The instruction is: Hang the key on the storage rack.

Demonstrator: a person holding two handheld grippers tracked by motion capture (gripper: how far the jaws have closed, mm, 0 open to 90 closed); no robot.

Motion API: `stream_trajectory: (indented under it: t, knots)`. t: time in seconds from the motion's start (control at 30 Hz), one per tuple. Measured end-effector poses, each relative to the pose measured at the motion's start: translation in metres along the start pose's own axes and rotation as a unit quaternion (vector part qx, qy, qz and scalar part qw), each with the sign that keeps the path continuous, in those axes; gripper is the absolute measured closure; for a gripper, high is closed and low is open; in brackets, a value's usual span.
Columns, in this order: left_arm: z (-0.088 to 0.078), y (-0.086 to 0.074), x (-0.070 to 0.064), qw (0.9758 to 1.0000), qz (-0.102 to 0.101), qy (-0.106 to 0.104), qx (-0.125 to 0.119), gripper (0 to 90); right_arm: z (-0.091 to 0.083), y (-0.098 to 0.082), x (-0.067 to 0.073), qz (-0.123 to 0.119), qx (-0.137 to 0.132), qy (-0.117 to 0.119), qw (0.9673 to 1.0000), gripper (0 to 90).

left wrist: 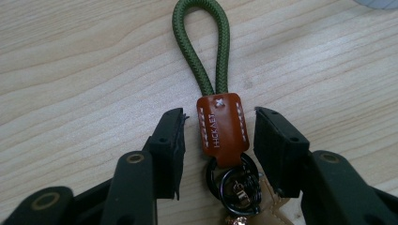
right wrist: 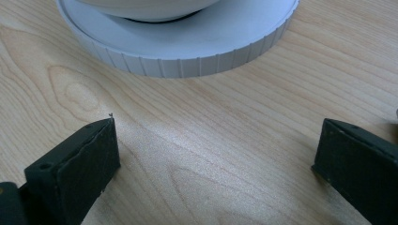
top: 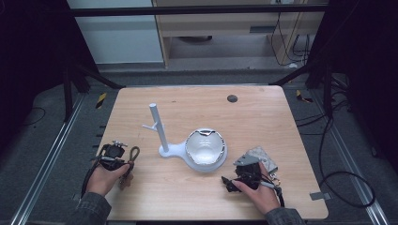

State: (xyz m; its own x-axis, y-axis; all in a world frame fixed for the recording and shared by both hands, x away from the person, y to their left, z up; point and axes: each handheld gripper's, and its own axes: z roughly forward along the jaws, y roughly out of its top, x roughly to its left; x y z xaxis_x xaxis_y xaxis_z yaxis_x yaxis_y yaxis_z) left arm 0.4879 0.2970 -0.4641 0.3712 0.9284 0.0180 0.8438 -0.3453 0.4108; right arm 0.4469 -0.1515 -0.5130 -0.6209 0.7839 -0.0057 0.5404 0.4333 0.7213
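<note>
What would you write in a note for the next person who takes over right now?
Left gripper: jaws either side of the keychain's brown leather tab, small gaps showing, not gripping yet.
Right gripper: open, nothing between the jaws, resting on the table near the white stand's round base.
Keychain: flat on the table at the left, green cord loop pointing away.
White stand: peg bare.
Done: left gripper lined up.
Left: probably grip, lift, hang it.
</note>
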Motion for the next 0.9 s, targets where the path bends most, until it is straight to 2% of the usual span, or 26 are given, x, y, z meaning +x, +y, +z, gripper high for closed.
stream_trajectory:
  t: [0.3,0.4,0.43,0.67,0.8,0.83,0.87,0.9]
  knots:
    - [0.005,0.000,0.002,1.0000,-0.006,-0.002,0.005,57.7,0.000,0.000,0.000,-0.003,0.000,0.001,1.0000,0.2]
    - [0.006,0.000,0.002,1.0000,-0.001,-0.004,0.006,59.6,0.000,0.000,0.000,-0.003,0.000,0.001,1.0000,0.2]
    - [0.005,0.000,0.001,1.0000,0.002,-0.001,0.003,62.9,0.000,0.000,0.000,-0.003,0.000,0.000,1.0000,0.2]
    - [0.004,-0.001,0.001,1.0000,0.009,-0.001,0.000,65.8,0.000,0.000,0.000,-0.003,0.000,0.001,1.0000,0.2]
    - [-0.004,-0.006,0.001,0.9996,0.010,-0.001,-0.028,65.9,0.000,0.000,0.000,-0.003,0.000,0.001,1.0000,0.2]
    - [-0.010,-0.010,0.002,0.9988,0.012,-0.002,-0.048,65.9,0.000,0.000,0.000,-0.003,0.000,0.001,1.0000,0.2]
    - [-0.010,-0.010,0.002,0.9988,0.012,-0.002,-0.048,66.0,0.000,0.000,0.000,-0.003,0.000,0.001,1.0000,0.2]
    - [-0.017,-0.015,0.001,0.9971,0.014,-0.003,-0.075,66.0,0.000,0.000,0.000,-0.003,0.000,0.001,1.0000,0.2]
